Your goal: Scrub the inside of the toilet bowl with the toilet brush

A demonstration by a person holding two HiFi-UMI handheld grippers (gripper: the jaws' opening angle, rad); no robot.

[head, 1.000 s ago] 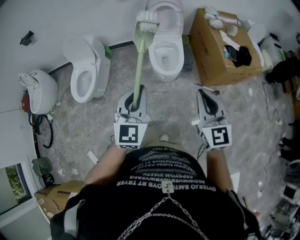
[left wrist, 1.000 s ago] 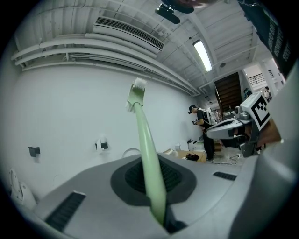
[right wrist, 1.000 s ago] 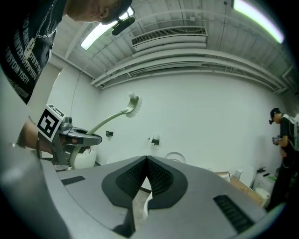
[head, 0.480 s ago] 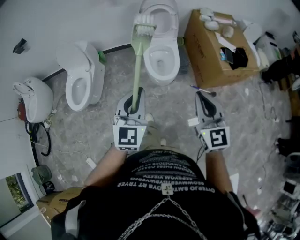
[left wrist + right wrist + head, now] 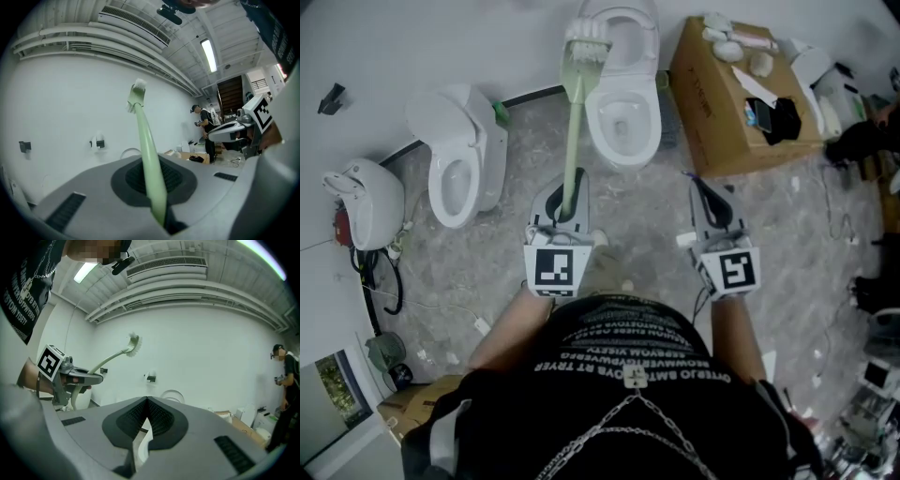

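Left claw clamps raised toilet brush near toilet bowl; right claw closed, empty

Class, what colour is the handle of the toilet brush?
Pale green; the long plastic toilet brush handle shows best in the head view.

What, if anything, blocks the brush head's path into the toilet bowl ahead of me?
Nothing visible does. The left gripper is shut on the toilet brush, with its head raised by the toilet's left rear side. The lid is up and the bowl is open.
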